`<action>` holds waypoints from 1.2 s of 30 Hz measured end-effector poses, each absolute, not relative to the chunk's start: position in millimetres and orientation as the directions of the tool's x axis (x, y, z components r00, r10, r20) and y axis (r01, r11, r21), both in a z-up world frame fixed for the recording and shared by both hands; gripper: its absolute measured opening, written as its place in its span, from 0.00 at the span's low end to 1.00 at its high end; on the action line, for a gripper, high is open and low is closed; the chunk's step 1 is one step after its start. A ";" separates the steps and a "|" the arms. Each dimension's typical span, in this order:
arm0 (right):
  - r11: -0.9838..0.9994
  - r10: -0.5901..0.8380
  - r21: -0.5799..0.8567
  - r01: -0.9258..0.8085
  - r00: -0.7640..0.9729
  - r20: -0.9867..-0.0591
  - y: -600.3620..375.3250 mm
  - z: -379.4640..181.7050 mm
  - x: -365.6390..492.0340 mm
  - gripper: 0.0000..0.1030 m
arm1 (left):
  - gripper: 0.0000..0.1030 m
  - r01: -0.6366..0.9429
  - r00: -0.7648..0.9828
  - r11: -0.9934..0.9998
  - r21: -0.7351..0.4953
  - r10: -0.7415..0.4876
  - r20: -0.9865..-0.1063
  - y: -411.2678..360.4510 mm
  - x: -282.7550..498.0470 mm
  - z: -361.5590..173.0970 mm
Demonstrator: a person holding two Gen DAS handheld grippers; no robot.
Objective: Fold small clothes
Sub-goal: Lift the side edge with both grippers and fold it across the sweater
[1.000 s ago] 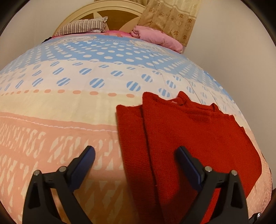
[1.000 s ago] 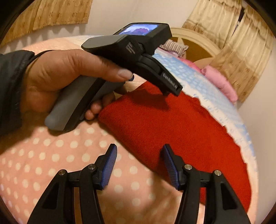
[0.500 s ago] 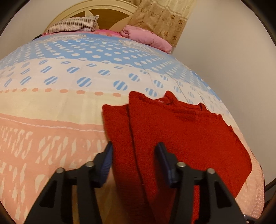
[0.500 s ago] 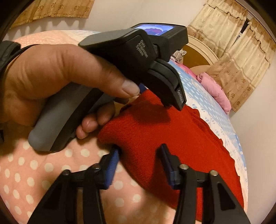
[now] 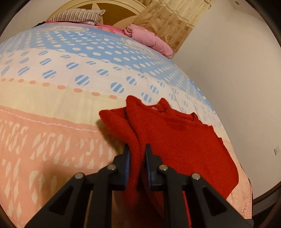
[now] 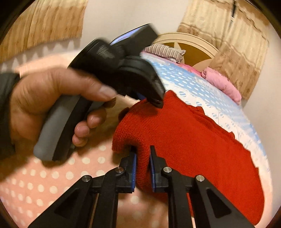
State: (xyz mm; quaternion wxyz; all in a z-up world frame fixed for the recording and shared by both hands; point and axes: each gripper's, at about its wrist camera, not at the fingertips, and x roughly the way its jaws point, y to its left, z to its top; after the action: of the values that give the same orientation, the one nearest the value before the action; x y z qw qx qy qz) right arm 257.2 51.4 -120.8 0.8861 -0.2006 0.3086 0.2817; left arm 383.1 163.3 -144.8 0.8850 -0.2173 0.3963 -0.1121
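A red knitted sweater (image 5: 184, 140) lies partly folded on the bed, a sleeve folded over its left side. My left gripper (image 5: 137, 154) is shut on the sweater's near left edge and lifts it slightly. In the right wrist view the sweater (image 6: 193, 140) spreads away to the right. My right gripper (image 6: 142, 156) is shut on its near bottom corner, which bunches between the jaws. The hand-held left gripper (image 6: 159, 102) shows there too, pinching the sweater's edge further back.
The bedspread (image 5: 61, 98) has blue dotted, cream and pink bands. A striped pillow (image 5: 79, 16) and a pink blanket (image 5: 149, 38) lie at the headboard. A wall runs close along the bed's right side (image 5: 237, 79). Curtains (image 6: 43, 22) hang behind.
Both grippers moved forward onto the sweater and closed from open. Each now pinches an edge of the sweater, and the cloth has bunched up and lifted a little.
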 end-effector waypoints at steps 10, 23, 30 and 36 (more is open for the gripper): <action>0.824 0.458 0.015 -0.566 0.652 -0.604 -4.5 -92.7 261.6 0.10 | 0.15 0.114 0.688 0.822 -0.557 -0.470 -0.553 137.7 382.0 -98.1; 0.875 0.467 0.158 -0.458 0.710 -0.527 -81.2 -74.0 261.5 0.07 | 0.15 0.246 0.661 0.799 -0.549 -0.552 -0.508 60.2 402.1 -63.7; 0.902 0.429 0.205 -0.379 0.735 -0.526 -127.1 -77.5 269.1 0.07 | 0.15 0.297 0.607 0.786 -0.542 -0.594 -0.528 7.2 417.8 -69.9; 0.917 0.398 0.239 -0.318 0.745 -0.535 -162.6 -83.9 272.3 0.07 | 0.15 0.326 0.561 0.770 -0.549 -0.624 -0.543 -24.7 429.2 -79.2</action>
State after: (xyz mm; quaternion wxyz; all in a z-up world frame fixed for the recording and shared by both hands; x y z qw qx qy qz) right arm 272.3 -162.6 -83.9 0.9318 0.0663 0.3010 0.1920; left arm 429.2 -24.7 -79.2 0.8613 -0.1973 0.3784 -0.2758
